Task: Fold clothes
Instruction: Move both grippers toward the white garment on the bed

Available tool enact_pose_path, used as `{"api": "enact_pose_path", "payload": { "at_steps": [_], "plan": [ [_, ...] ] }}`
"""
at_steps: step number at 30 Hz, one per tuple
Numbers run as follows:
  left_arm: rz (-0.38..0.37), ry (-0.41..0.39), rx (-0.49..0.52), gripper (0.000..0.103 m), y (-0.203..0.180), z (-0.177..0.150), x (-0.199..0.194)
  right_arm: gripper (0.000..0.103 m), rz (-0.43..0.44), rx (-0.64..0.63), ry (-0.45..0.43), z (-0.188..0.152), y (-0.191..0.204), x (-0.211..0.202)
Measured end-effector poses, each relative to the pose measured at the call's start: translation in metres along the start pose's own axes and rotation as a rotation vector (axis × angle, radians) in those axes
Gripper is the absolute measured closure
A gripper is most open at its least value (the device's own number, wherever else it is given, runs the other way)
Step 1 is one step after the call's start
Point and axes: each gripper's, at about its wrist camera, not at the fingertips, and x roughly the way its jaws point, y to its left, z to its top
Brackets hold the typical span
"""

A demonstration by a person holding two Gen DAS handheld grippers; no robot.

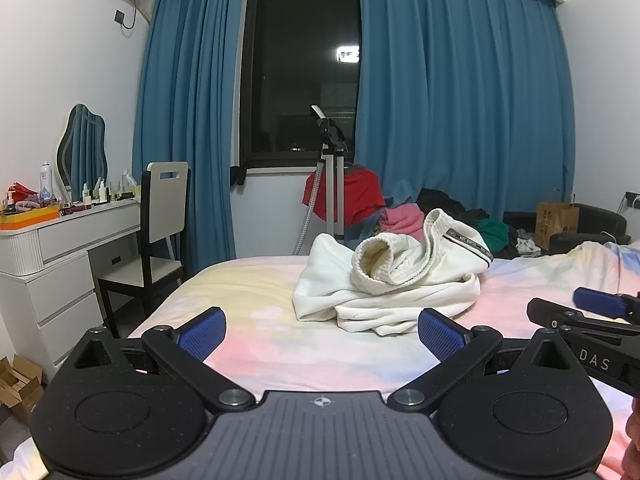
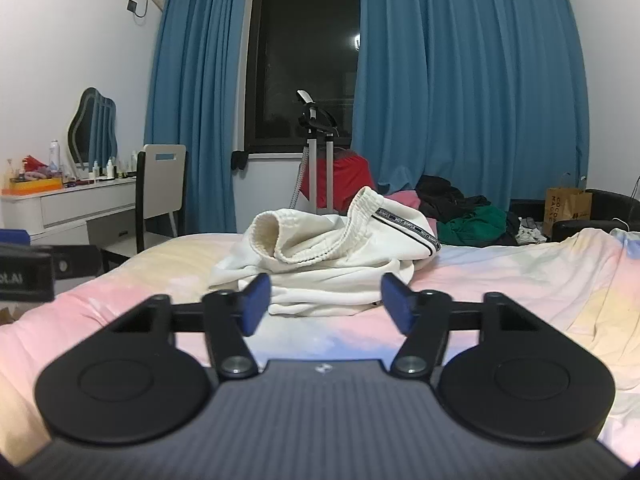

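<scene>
A crumpled white garment [image 1: 388, 280] with a ribbed waistband and a black-trimmed stripe lies in a heap on the pastel bed sheet [image 1: 256, 288]. My left gripper [image 1: 320, 332] is open just short of the heap's near edge, nothing between its blue pads. In the right wrist view the same garment [image 2: 332, 256] lies just beyond my right gripper [image 2: 326, 304], whose jaws stand partly apart with only sheet and the garment's near hem seen between them, not pinched. One blue pad [image 1: 598, 302] of the right gripper shows at the right edge of the left wrist view.
A white dressing table [image 1: 60, 248] and a chair [image 1: 160, 216] stand left of the bed. Beyond the foot are a tripod [image 1: 332, 184], a pile of red, pink, black and green clothes [image 1: 440, 212] and a brown paper bag [image 1: 556, 220]. Cardboard boxes [image 1: 16, 384] sit on the floor.
</scene>
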Motion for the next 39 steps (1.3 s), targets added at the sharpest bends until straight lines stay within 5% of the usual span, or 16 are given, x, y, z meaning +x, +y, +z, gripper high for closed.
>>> {"api": "enact_pose_path", "payload": {
  "at_steps": [2,7,27,39],
  "plan": [
    [-0.002,0.000,0.001,0.000,0.000,0.000,0.000,0.064,-0.003,0.013,-0.009,-0.001,0.000,-0.001],
    [-0.009,0.002,0.003,0.000,0.000,-0.002,0.001,0.069,0.000,0.045,-0.018,-0.001,-0.002,-0.002],
    [-0.040,-0.004,-0.047,0.001,0.004,0.002,0.001,0.070,-0.021,0.110,-0.013,0.015,0.000,-0.024],
    [-0.082,-0.014,-0.135,0.002,0.025,-0.002,-0.018,0.069,-0.003,0.209,-0.072,0.100,0.005,-0.042]
  ]
}}
